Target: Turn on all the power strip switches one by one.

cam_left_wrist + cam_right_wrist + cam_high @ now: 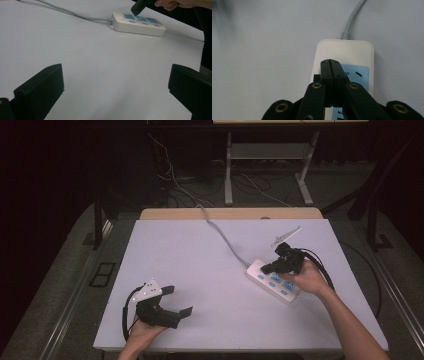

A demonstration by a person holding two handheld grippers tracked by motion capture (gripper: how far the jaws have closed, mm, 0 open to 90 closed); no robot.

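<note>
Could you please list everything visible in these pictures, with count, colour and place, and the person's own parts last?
Power strip: one, white with blue sockets and buttons, right part of the table.
Power strip cable: one, grey, runs from the strip to the table's far edge.
Table: one, white top, wooden far edge.
Desk frame: one, pale, on the floor beyond.
Loose floor cables: several, pale.
Left gripper: black, open, near left.
Right gripper: black, shut, tips over the strip.
Right hand: one.
</note>
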